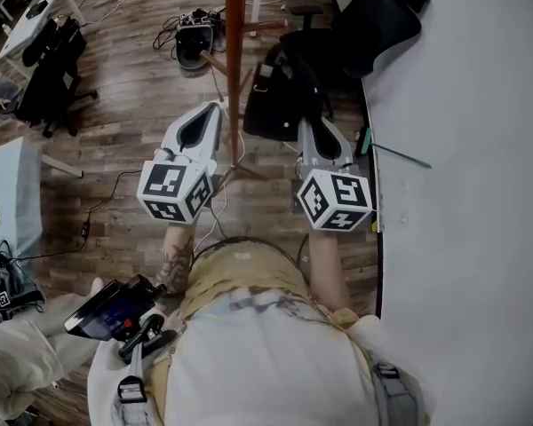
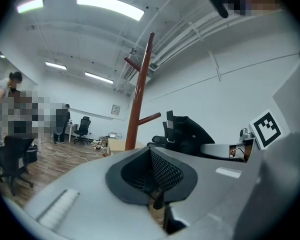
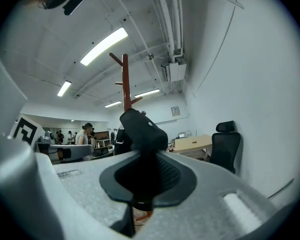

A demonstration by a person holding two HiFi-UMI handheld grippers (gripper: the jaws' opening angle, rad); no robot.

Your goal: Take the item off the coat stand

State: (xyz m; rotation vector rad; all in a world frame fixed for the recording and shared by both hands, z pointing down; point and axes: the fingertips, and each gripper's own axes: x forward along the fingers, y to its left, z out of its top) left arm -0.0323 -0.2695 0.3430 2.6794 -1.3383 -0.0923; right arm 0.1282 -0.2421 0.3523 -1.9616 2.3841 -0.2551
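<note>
A brown wooden coat stand rises from the floor straight ahead; it also shows in the left gripper view and behind the bag in the right gripper view. A black bag hangs just right of its pole. Whether the bag still rests on a peg I cannot tell. My right gripper is shut on the bag's lower edge, and the bag stands up out of the jaws. My left gripper is left of the pole, shut on nothing, with the bag to its right.
A black office chair stands behind the bag beside the white wall. On the wood floor lie cables and black gear near the stand's feet. Another black chair and a pale table are to the left.
</note>
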